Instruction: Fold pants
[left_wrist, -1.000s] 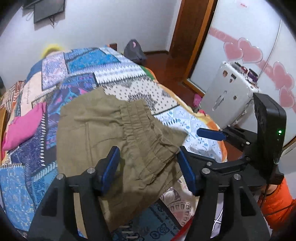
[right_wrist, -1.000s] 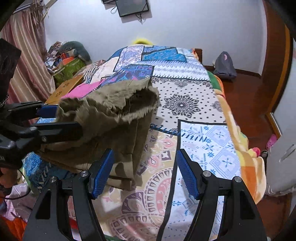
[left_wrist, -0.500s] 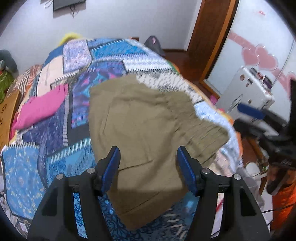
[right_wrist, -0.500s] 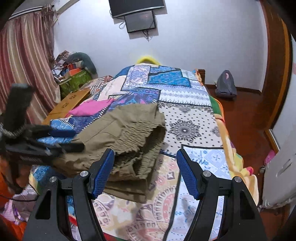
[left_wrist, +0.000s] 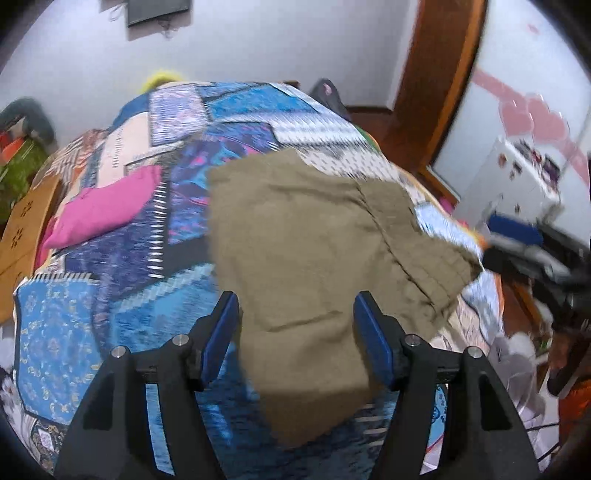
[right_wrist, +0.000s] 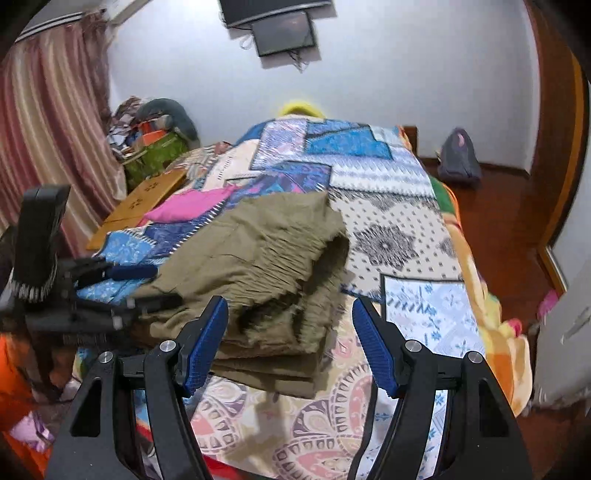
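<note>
Olive pants (left_wrist: 310, 258) lie folded on the bed (left_wrist: 110, 332), so my left gripper (left_wrist: 295, 343) and right gripper (right_wrist: 288, 339) hang apart, empty, at 6 o'clock.

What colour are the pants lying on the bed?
Plain olive-khaki, no pattern. The pants show best in the left wrist view.
</note>
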